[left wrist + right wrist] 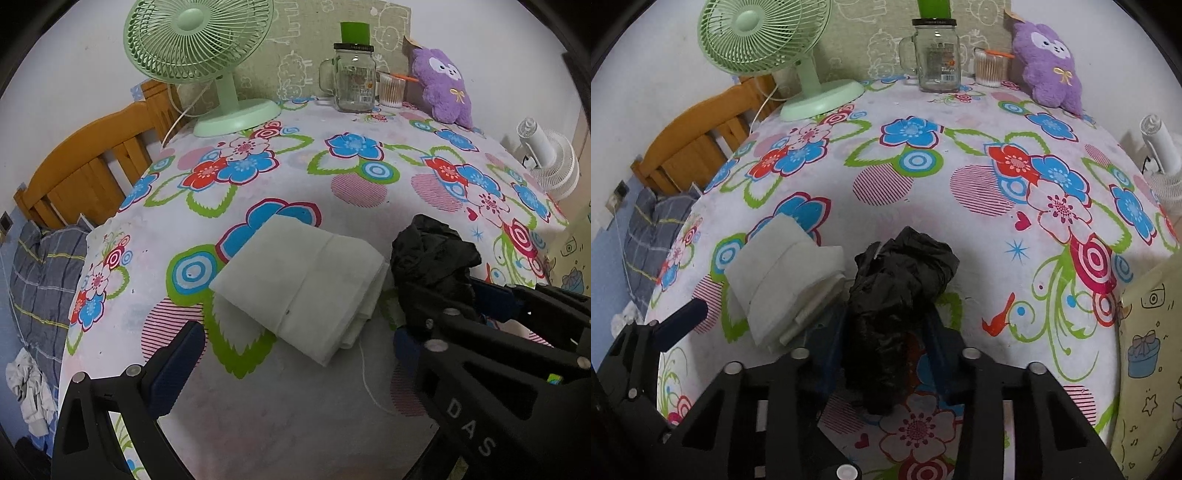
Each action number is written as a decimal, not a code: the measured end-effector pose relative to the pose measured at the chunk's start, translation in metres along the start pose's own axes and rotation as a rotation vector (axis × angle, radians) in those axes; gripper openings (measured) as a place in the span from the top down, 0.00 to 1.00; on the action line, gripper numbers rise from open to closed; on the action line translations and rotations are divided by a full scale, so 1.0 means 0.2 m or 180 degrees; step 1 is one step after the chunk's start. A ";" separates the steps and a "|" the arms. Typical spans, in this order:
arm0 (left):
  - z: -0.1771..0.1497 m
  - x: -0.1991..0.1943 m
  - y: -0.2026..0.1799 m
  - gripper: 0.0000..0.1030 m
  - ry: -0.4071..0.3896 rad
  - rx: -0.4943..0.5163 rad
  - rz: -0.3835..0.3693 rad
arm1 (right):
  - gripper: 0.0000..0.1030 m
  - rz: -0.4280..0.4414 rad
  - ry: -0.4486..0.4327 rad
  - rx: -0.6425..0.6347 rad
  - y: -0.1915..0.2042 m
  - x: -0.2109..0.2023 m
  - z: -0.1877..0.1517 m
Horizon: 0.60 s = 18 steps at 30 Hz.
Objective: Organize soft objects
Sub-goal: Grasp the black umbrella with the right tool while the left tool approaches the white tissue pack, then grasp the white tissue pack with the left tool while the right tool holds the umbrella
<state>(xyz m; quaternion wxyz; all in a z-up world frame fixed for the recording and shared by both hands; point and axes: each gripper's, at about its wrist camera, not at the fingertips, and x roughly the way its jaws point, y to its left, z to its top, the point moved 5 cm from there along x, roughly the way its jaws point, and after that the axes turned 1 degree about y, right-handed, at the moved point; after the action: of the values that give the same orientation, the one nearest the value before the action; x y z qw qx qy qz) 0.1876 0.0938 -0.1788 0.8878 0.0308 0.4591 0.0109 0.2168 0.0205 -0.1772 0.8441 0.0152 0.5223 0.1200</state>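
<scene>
Lying crumpled on the flowered tablecloth [960,221], a black bag [897,295] is clamped between the two blue pads of the right gripper [886,350], which press on its lower half from either side while its bunched top rises beyond the fingertips. Just outside the right gripper's left finger, a folded white cloth [299,288] is seen flat on the tablecloth, its edge touching or nearly touching the black bag; the contact cannot be told for certain through the lens bend.

In the left wrist view the left gripper [291,350] is held with its fingers spread wide. The folded white cloth lies between and just ahead of them, touched by neither pad. Its right finger is partly hidden behind the black frame of the right gripper, so the exact tip is hard to place.

Far beyond both sets of fingertips, at the back edge of the table, a green fan [764,44], a glass jar [936,55] and a purple plush toy [1049,62] are set.
</scene>
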 end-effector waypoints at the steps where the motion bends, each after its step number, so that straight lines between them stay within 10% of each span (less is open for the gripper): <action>1: 0.00 0.00 0.00 0.00 -0.0001 0.0004 0.0011 | 0.68 0.0000 -0.0009 -0.0014 0.00 0.00 0.00; 18: 0.17 0.11 0.00 0.00 -0.0027 0.0044 -0.0025 | 0.71 -0.0015 -0.0191 0.0102 -0.04 -0.04 0.13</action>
<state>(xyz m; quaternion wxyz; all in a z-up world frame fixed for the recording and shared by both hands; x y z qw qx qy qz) 0.2271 0.0930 -0.1768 0.8895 0.0352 0.4555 0.0041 0.2369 0.0130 -0.1593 0.8593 0.0311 0.4986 0.1091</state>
